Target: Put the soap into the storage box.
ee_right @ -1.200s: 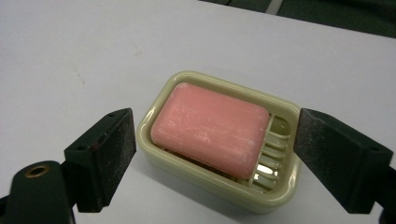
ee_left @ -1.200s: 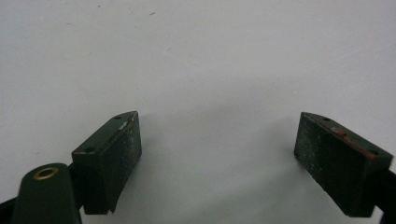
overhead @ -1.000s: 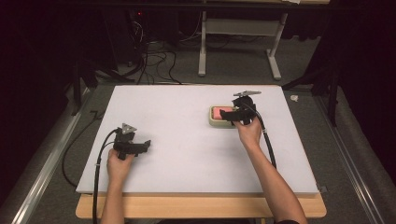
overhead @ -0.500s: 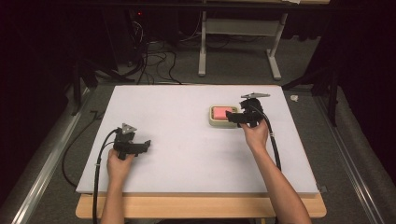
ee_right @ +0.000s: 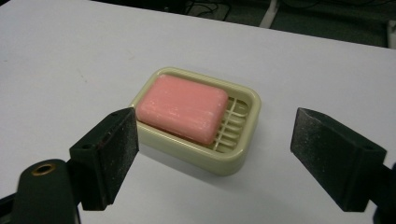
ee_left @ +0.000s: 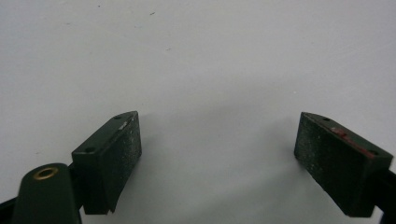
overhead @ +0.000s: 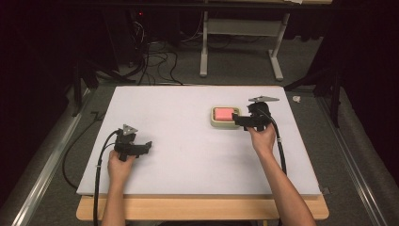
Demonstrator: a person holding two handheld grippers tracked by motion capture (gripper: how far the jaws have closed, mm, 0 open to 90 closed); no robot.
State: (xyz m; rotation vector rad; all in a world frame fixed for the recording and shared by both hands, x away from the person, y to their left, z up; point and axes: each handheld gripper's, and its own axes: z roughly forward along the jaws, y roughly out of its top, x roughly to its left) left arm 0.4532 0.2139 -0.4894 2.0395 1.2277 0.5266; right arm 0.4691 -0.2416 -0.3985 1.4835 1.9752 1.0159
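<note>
right gripper (overhead: pixel 237 121) shifted right along table (overhead: pixel 155 108), off dish, jaws just narrowing, spread, nothing between; left gripper (overhead: pixel 146 147) unmoved, spread, bare

step: likely grasp at soap dish (ee_right: pixel 236 156), near far-right of table; centre jaws over it, descend level, then close

dish holds 1 pink soap bar (ee_right: pixel 182 108), lying slightly askew on slats
</note>
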